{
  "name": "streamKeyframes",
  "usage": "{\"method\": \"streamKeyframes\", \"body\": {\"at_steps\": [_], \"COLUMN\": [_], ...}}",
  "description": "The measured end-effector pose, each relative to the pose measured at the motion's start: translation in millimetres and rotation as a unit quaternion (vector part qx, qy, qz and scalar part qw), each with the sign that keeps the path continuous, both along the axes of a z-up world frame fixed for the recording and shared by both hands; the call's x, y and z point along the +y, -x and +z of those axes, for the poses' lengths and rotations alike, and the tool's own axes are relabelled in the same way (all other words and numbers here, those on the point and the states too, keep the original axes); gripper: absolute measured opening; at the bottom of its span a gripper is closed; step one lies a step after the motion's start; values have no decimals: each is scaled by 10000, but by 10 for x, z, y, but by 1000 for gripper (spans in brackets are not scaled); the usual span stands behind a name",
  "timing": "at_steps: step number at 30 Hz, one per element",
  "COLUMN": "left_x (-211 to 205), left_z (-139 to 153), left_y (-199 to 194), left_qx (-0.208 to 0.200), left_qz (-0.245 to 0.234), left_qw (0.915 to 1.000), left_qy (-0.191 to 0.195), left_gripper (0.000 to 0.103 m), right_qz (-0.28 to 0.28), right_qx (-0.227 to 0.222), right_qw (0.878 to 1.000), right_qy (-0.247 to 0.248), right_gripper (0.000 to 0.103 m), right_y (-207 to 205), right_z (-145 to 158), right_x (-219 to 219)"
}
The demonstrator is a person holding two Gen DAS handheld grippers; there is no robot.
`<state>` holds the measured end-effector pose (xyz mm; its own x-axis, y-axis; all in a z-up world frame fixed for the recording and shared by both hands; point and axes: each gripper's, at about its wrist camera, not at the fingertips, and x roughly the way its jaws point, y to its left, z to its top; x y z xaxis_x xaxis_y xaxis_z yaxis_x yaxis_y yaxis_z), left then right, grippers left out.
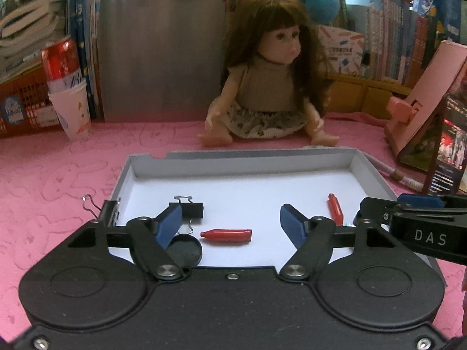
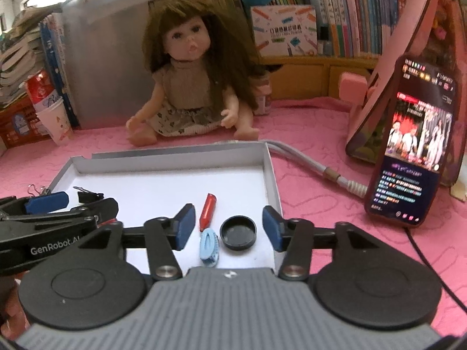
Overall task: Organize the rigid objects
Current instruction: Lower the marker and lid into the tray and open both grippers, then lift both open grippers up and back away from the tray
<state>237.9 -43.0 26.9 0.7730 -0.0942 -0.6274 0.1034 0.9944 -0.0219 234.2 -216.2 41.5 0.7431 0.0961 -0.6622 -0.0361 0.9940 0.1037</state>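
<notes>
You had "DAS" on the right gripper (image 1: 408,207) arm in the left wrist view, "GenRobot.AI" on the left gripper (image 2: 55,201) arm in the right wrist view; phone (image 2: 414,143) text unreadable.

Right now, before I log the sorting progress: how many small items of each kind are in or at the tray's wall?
Black binder clips: 2, one inside, one at the left wall of the tray
Red caps: 2
Black round lids: 2
Blue hair clip: 1
Total: 7
</notes>
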Motion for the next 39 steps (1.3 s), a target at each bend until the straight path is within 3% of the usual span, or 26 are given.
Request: {"method": "streamKeyframes", "body": {"at_steps": [7,25,39], "left_x": [90,473,597], "left_z": [152,242,-81], "left_y": [202,1026,1590], "left_qx": [-120,-299,-138], "left_qz": [-48,-39,-11], "left_qw": [9998,9991,9998], "left_qy": [142,304,140], "left_gripper": [83,86,87], "right_qz": [64,231,174], "right_qx": [-323,-884,-768], "right_qw": [9994,9957,9960], "right_qy": [54,156,434], "right_gripper": [84,90,96], "right_y": [200,973,1473], "right_z": [128,203,-100], "right_x": [12,53,85]}}
